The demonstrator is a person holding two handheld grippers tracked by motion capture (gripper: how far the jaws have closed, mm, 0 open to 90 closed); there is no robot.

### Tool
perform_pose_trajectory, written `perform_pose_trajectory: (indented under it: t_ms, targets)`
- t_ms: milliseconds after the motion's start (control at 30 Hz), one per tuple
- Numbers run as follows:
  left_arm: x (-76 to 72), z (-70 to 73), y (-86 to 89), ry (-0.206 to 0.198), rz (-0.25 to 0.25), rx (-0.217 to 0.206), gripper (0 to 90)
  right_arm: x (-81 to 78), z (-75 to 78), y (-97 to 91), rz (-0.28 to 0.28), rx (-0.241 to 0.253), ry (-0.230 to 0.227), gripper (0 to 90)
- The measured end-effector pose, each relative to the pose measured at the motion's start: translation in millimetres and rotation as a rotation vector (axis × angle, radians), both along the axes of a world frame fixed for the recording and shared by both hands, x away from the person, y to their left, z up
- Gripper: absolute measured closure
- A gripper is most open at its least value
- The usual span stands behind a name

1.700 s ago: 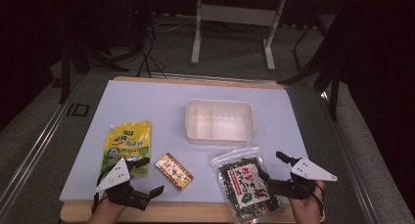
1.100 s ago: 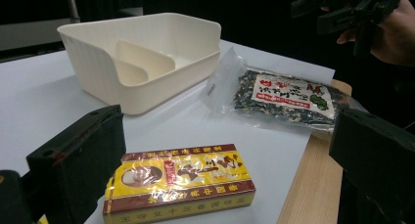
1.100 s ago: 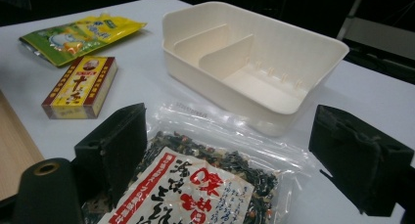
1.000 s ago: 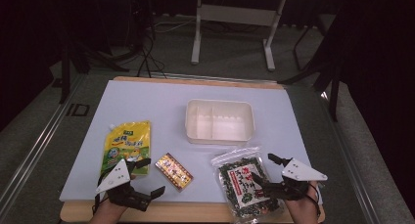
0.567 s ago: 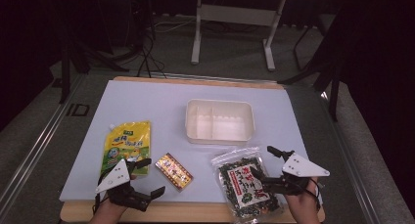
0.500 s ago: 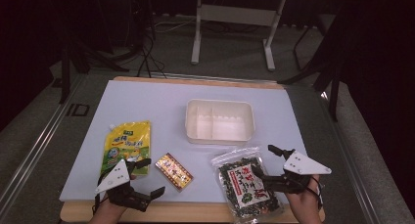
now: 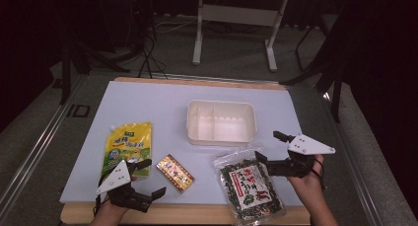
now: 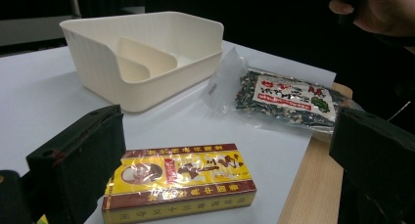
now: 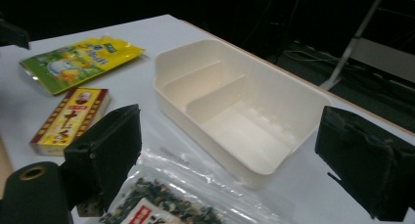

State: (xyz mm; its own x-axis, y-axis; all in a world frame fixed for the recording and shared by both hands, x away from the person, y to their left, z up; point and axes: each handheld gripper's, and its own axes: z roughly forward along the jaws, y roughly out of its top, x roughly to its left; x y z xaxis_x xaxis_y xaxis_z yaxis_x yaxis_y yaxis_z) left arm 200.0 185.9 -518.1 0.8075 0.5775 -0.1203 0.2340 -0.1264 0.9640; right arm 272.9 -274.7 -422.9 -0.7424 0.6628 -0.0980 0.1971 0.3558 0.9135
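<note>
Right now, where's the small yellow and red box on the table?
In the high view, the small yellow and red box lies near the table's front edge, between the yellow pouch on its left and the seaweed snack bag on its right, just ahead of the left tongs.

White-topped table (image 7: 148,102) with four items.
Cream divided tray (image 7: 221,122) sat mid-table; yellow pouch (image 7: 127,147), yellow-red box (image 7: 174,172) and seaweed bag (image 7: 249,186) lay along the near edge.

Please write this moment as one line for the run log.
left hand-held gripper: open, near yellow box | right hand-held gripper: jaws just opening, nothing between, over seaweed bag
</note>
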Motion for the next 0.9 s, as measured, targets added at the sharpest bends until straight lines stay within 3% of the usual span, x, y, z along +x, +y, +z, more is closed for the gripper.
perform_pose_trajectory:
  t_ms: [300, 367, 567, 900]
  targets:
    - [0.7, -1.1, -1.1, 0.007, -0.004, 0.006, 0.4, 31.5, -8.2, -9.9, 0.014, -0.018, 0.111, 9.4]
    - [1.1, -1.4, -1.2, 0.01, -0.006, 0.007, 0.5, 38.7, -13.7, -12.1, 0.007, -0.032, 0.154, 9.6]
    - [1.9, -3.1, -2.3, 0.015, -0.004, 0.025, 0.4, 53.4, -34.0, -15.7, -0.03, -0.103, 0.212, 14.6]
    - [3.4, -3.8, -1.3, 0.021, 0.001, 0.016, 0.4, 72.7, -64.1, -18.7, -0.028, -0.118, 0.307, 20.1]
